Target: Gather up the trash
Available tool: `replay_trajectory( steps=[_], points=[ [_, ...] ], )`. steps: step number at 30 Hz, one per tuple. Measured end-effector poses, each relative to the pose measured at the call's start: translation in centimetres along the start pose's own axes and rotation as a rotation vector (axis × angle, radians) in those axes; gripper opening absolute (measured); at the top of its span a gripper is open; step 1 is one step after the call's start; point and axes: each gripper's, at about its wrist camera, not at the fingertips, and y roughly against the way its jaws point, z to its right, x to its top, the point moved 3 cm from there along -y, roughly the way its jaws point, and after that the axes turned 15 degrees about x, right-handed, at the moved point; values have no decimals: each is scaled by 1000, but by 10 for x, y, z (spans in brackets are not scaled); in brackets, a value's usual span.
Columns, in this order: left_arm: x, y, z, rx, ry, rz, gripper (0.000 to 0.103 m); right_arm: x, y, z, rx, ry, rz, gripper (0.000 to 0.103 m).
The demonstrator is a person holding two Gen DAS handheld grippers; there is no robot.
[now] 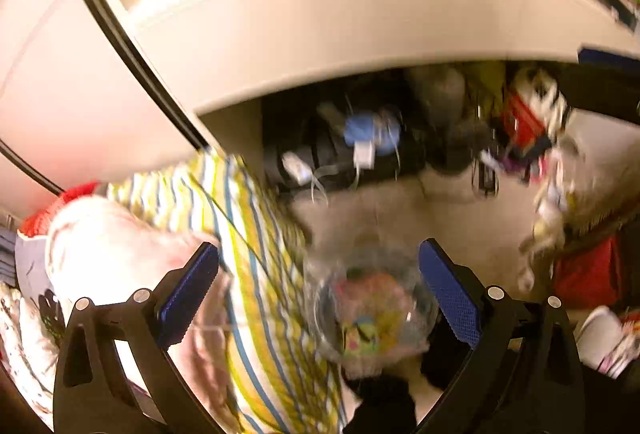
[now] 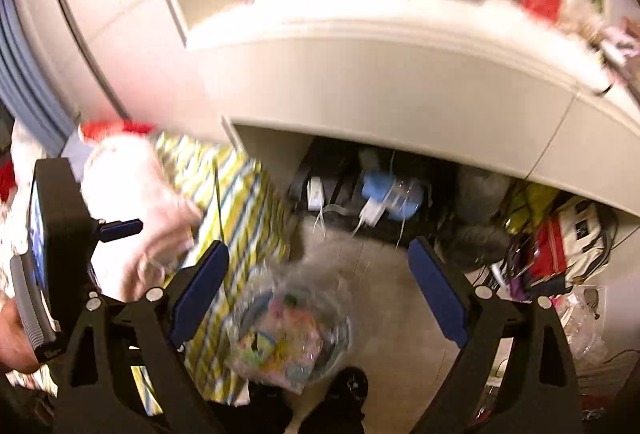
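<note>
Left wrist view: the left gripper point(image 1: 318, 290) has its blue pads spread wide, pinching nothing. A clear plastic bag of colourful trash point(image 1: 376, 318) lies on the floor between them, toward 5 o'clock. A striped yellow-and-blue cloth point(image 1: 256, 242) hangs at 8 o'clock, beneath a white desk point(image 1: 340, 22).

Right wrist view: the right gripper point(image 2: 318, 290) is likewise spread, empty. The bag of trash point(image 2: 288, 334) sits at 6 o'clock, beside the striped cloth point(image 2: 232, 202). Everything is motion-blurred.

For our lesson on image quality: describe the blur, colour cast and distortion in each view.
Left wrist view: heavy motion blur smears the clear bag of trash and the clutter under the desk; warm yellowish cast; fisheye bends the desk edge. Right wrist view: the same blur and curvature, while the right gripper itself stays sharp.
</note>
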Motion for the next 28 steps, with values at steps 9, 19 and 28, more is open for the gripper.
replay_trajectory(
  steps=[9, 19, 28],
  points=[
    [63, 83, -46, -6, 154, 95, 97, 44, 59, -18, -48, 43, 87, 88],
    [72, 129, -56, -31, 264, 130, 97, 53, 92, -22, -67, 48, 106, 88],
    [72, 143, -69, 1, 253, 80, 97, 51, 109, -16, -75, 40, 97, 88]
  ],
)
